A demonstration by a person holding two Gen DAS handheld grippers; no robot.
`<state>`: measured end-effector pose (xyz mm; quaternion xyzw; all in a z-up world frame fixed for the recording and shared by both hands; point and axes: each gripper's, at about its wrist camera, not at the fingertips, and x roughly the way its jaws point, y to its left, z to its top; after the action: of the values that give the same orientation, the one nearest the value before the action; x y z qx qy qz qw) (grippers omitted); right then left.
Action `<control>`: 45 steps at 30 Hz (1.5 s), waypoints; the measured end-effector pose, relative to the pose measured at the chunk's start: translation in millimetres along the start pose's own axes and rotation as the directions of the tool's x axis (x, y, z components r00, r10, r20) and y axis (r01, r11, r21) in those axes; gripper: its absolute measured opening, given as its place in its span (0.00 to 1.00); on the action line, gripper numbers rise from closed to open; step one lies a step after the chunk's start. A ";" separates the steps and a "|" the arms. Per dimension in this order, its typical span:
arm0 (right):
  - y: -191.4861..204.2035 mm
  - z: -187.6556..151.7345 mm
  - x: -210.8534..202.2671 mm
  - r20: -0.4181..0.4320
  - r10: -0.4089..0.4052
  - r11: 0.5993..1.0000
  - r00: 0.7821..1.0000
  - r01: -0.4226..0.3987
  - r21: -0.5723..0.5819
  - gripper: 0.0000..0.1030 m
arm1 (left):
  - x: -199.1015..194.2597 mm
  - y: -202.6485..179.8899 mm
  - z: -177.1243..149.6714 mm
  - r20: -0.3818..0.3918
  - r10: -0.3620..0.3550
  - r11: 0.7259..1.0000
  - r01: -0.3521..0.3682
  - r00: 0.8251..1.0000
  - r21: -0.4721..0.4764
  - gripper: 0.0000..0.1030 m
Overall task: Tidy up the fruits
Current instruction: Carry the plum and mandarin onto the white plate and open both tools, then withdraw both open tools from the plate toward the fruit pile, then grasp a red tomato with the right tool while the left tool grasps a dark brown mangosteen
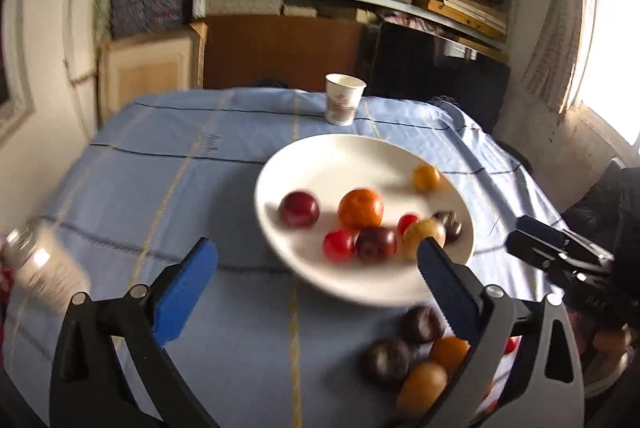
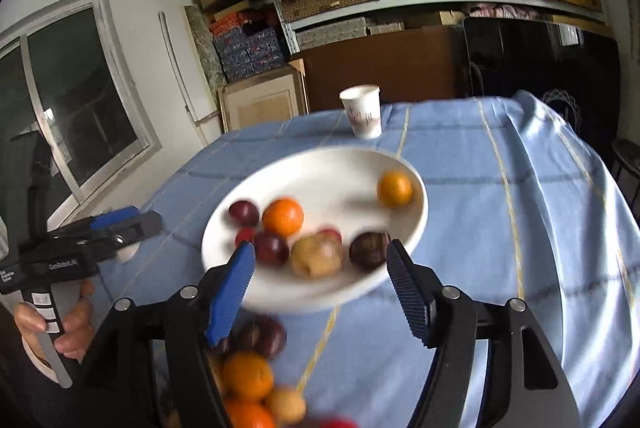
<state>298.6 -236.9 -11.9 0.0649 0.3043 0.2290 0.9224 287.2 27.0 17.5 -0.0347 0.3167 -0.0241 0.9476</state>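
A white plate point(image 1: 320, 164) point(image 2: 320, 172) on the blue tablecloth holds several fruits: an orange point(image 1: 360, 208) point(image 2: 282, 216), a dark red plum point(image 1: 299, 209), a small yellow-orange fruit point(image 1: 426, 178) point(image 2: 395, 188), a red tomato point(image 1: 338, 245) and a tan fruit point(image 2: 316, 254). A loose pile of fruit point(image 1: 420, 360) point(image 2: 248, 372) lies on the cloth in front of the plate. My left gripper point(image 1: 316, 248) hovers open over the plate's near rim, nothing between its fingers. My right gripper point(image 2: 320, 248) is also open and holds nothing above the near rim.
A paper cup point(image 1: 344, 104) point(image 2: 362, 116) stands behind the plate near the far table edge. A shiny bottle point(image 1: 40, 268) sits at the left. The right gripper point(image 1: 552, 248) shows at the right; the hand-held left gripper point(image 2: 120, 224) shows at the left. Shelves of boxes fill the back wall.
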 end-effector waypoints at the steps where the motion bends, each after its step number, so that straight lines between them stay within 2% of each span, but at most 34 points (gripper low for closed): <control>1: -2.2 -9.2 -5.4 -0.004 -0.005 1.000 1.000 0.005 0.007 0.67 | -5.7 -0.9 -8.8 0.012 0.025 1.000 -0.025 1.000 0.005 0.96; 3: -6.5 -24.7 -12.6 -0.019 -0.027 0.999 0.999 0.027 0.025 0.67 | -14.3 -3.7 -31.5 0.015 0.080 0.997 -0.080 0.997 0.024 0.96; 4: -9.6 -33.9 -16.2 -0.047 -0.033 0.998 0.998 0.035 0.049 0.67 | -17.2 -5.5 -41.8 -0.010 0.102 0.994 -0.101 0.995 0.041 0.96; 6: -14.6 -42.9 -25.7 -0.057 0.017 0.994 0.998 -0.011 0.110 0.67 | -26.1 -7.4 -53.8 -0.029 0.089 0.994 -0.087 0.996 0.063 0.96; 9: -22.1 -51.9 -41.8 -0.048 0.117 0.973 0.992 -0.105 0.206 0.67 | -47.6 -8.0 -67.5 0.008 0.074 0.995 -0.075 0.997 0.066 0.96; 10: -21.3 -54.3 -46.2 -0.044 0.120 0.973 0.992 -0.108 0.205 0.67 | -51.2 -7.8 -71.4 0.008 0.070 0.995 -0.070 0.998 0.070 0.96; 14: -3.7 -68.7 -58.6 -0.070 0.055 0.995 0.996 -0.050 0.081 0.67 | -55.0 -7.8 -84.8 -0.018 0.059 0.995 -0.057 0.998 0.078 0.96; 18: 6.2 -78.7 -62.2 -0.099 0.062 0.998 0.993 -0.060 0.031 0.67 | -53.3 -10.7 -88.5 -0.040 0.055 0.995 -0.051 0.998 0.087 0.96; 22: 7.7 -80.0 -59.7 -0.091 -0.034 0.999 0.995 0.032 -0.024 0.67 | -52.9 -10.3 -89.0 -0.043 0.053 0.995 -0.049 0.998 0.084 0.96; 25: 3.0 -81.3 -51.2 -0.123 -0.056 0.998 0.991 0.053 -0.021 0.60 | -51.6 -10.8 -89.4 -0.052 0.049 0.995 -0.045 0.997 0.087 0.96; 27: 0.0 -82.1 -43.9 -0.157 -0.049 0.999 0.986 0.047 -0.018 0.46 | -51.4 -11.6 -89.7 -0.056 0.045 0.995 -0.040 0.997 0.088 0.96; 28: -0.5 -82.8 -42.4 -0.166 -0.044 0.999 0.985 0.042 -0.018 0.46 | -51.6 -12.1 -90.3 -0.057 0.042 0.995 -0.036 0.997 0.088 0.96; 45: 0.5 -81.2 -21.0 -0.214 -0.082 0.997 0.974 0.079 -0.024 0.46 | -47.2 -11.0 -91.9 -0.087 0.046 0.996 -0.039 0.995 0.085 0.96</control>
<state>235.5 -247.8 -66.0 0.0205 0.4025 0.1996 0.8931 193.9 14.6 -26.5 0.0125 0.3581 -0.0186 0.9334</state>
